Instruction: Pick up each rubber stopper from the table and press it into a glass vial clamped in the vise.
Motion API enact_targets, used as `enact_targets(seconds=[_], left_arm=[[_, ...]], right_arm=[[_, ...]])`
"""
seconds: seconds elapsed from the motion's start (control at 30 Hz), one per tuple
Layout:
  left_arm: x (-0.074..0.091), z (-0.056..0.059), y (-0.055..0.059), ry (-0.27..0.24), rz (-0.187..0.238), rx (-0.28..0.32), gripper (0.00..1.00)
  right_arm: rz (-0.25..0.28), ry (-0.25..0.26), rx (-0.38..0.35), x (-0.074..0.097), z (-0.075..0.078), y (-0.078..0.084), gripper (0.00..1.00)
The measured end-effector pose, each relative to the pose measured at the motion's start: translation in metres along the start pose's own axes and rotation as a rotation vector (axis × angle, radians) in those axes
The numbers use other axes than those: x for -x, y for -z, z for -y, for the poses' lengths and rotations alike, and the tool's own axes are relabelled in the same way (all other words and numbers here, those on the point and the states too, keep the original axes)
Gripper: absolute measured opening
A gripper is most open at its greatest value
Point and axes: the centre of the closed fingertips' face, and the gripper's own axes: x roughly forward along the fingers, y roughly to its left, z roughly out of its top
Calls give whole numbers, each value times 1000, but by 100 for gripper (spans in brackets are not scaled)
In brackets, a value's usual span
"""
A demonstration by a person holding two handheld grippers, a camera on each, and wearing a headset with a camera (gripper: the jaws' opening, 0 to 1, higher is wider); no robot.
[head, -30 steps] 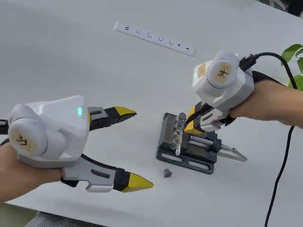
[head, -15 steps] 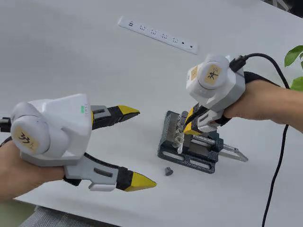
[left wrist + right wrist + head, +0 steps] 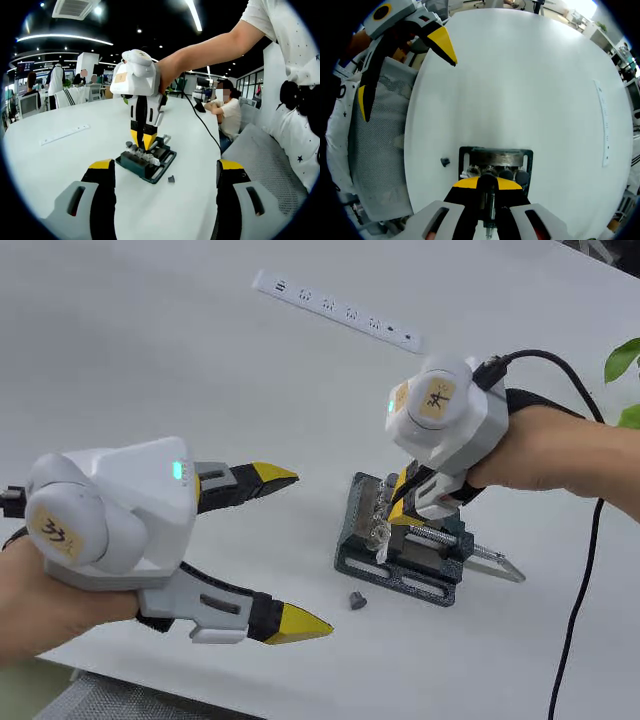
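**A:** Head view?
**B:** My left claw (image 3: pixel 305 550) hangs wide open, kept clear. The spare stopper (image 3: pixel 355 601) lies beside the vise (image 3: pixel 400 565), towards the surface's (image 3: pixel 150 360) near edge.
**A:** Gripper views?
**B:** Left's: my right claw (image 3: pixel 143 140), tips together, stands on the vials (image 3: pixel 144 157), pressing, I judge. Right's agrees.

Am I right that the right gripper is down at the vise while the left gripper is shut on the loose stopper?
Not quite: the head view shows the left gripper open and empty, and the loose stopper lying on the table beside the vise. The rest is right.
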Motion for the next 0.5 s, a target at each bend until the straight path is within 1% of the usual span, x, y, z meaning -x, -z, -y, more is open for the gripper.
enact_targets(seconds=[0.27,0.5], left_arm=[[-1,0,0,2,3,3,82],[0,0,1,0,4,7,82]], right_arm=[[-9,7,-3,-1,2,-1,6],[-37,0,9,-2,1,-1,6]])
